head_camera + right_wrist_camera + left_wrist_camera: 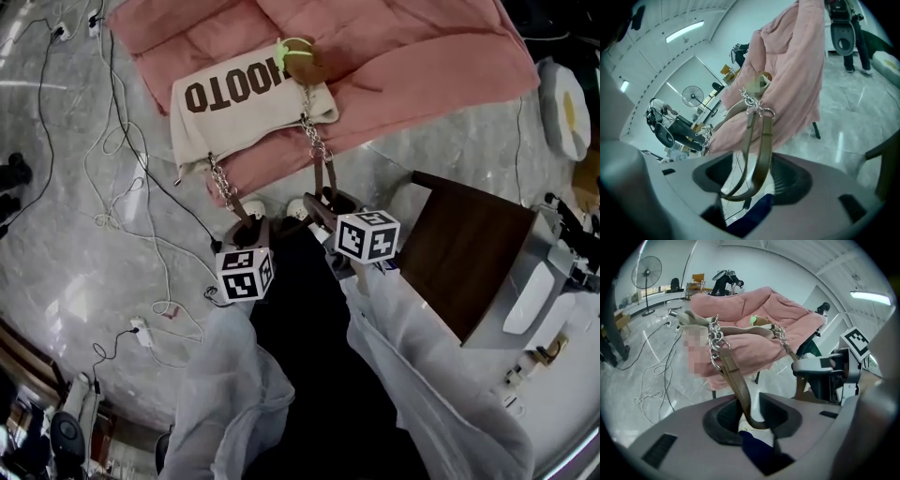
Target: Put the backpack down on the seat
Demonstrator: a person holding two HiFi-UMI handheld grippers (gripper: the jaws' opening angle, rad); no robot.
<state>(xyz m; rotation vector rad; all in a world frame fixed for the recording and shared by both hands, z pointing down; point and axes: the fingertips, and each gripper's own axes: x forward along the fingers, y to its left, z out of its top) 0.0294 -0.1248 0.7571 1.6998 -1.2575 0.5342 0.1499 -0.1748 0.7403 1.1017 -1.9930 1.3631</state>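
Left gripper (747,411) and right gripper (750,183) both stand with jaws apart, the left strap (738,380) and right strap (762,157) hanging loose between them. Chains (714,341) run from the straps to the cream backpack (246,105), which lies on the pink-covered seat (422,56) ahead of both grippers.

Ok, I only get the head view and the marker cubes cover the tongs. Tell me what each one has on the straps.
Observer: The left tongs stand slightly apart. The left strap loops through the gap, unpinched.
Operator: Now the right.
Observer: The right tongs stand wider. The right strap hangs slack between them.
Operator: Report what is beyond the seat.
Observer: A standing fan, off to the left beyond it.
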